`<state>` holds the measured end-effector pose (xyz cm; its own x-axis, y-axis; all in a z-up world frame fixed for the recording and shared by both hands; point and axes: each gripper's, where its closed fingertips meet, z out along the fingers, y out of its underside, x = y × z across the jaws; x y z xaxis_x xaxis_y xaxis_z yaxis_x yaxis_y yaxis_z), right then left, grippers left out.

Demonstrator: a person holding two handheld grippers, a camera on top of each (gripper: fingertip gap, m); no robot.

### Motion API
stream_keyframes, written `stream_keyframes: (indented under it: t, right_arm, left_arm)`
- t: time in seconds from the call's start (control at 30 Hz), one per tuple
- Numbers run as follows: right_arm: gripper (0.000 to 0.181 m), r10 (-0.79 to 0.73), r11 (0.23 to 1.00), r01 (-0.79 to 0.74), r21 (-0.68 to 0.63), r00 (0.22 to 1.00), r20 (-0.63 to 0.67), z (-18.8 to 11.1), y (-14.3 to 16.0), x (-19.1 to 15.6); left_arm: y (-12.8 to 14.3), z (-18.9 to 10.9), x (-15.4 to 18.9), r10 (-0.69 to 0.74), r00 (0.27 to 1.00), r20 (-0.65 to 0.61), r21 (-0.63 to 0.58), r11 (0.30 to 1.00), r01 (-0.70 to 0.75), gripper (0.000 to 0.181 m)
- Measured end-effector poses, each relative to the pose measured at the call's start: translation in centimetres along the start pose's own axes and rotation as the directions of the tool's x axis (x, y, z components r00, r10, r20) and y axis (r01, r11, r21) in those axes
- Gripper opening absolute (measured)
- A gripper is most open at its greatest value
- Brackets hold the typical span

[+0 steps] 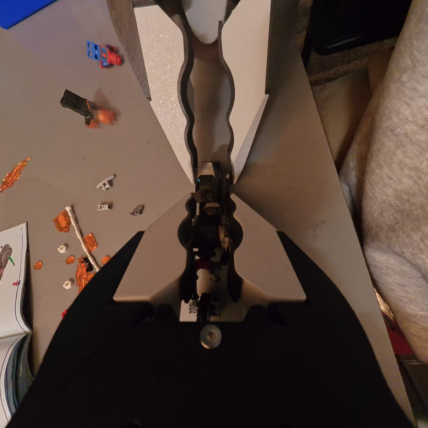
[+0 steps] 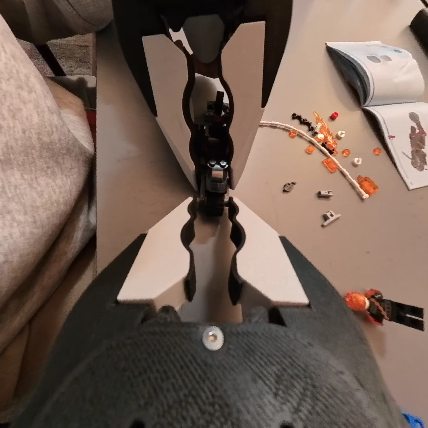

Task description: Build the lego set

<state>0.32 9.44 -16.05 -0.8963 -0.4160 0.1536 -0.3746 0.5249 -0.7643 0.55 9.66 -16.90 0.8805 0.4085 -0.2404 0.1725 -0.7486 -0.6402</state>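
Beige and smooth, the worktop (image 1: 69,150) fills the left wrist view, with a pale fabric sofa (image 1: 393,162) running along its right edge. Scattered on the left lie translucent orange lego pieces (image 1: 89,242), small grey clips (image 1: 105,182), a white segmented rod (image 1: 80,236), a red and blue minifigure (image 1: 107,54) beside a blue plate, a black and orange figure (image 1: 80,106), and an open white instruction booklet (image 1: 14,266). The left gripper (image 1: 212,199) points forward, its wavy-edged jaws pinching the long black lego model (image 1: 207,231) that runs back between them. The right gripper (image 1: 212,178) meets it tip to tip from the far side, its jaws closed on the model's front end.

From the right wrist view, the same worktop (image 2: 301,231) carries the orange pieces (image 2: 330,165), the white rod (image 2: 324,150) and the booklet (image 2: 393,76) on the right, with the sofa (image 2: 34,139) at left. The right gripper (image 2: 213,199) pinches the model's (image 2: 214,185) wheel end; the left gripper (image 2: 213,187) opposite it clamps the rest of the model, which is held just above the worktop.
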Motion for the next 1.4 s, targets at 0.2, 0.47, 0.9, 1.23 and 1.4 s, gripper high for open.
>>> stream_keyframes:
  t: [0.2, 0.47, 0.9, 1.23, 1.4]
  right_arm:
    - [0.024, -0.017, 1.0, 0.017, -0.003, 1.0, 0.003, -0.1, 0.1, 0.0]
    - [0.025, -0.029, 1.0, 0.029, 0.003, 0.999, 0.029, 0.1, 0.0, 0.1]
    - [0.043, 0.034, 0.978, -0.003, 0.207, 0.989, -0.145, -2.0, -3.0, 1.0]
    - [0.039, -0.033, 0.984, 0.062, 0.169, 0.985, -0.171, -2.3, -2.4, 0.1]
    - [0.053, 0.022, 0.97, 0.02, 0.243, 0.986, -0.165, -2.9, -3.6, 0.3]
  left_arm:
    - [-0.2, 0.1, 0.0, -0.006, 1.0, -0.001, 0.011, 1.0, 0.006, 0.024]
    - [0.0, -0.1, -0.1, -0.014, 1.0, -0.008, 0.007, 1.0, 0.014, 0.024]
    - [0.0, -2.1, -2.1, 0.052, 0.992, 0.118, 0.034, 0.998, -0.056, 0.024]
    - [-1.5, -4.0, -2.9, 0.093, 0.976, 0.196, 0.069, 0.992, -0.109, 0.023]
    - [-2.0, -4.3, -2.9, 0.125, 0.967, 0.22, 0.056, 0.988, -0.141, 0.024]
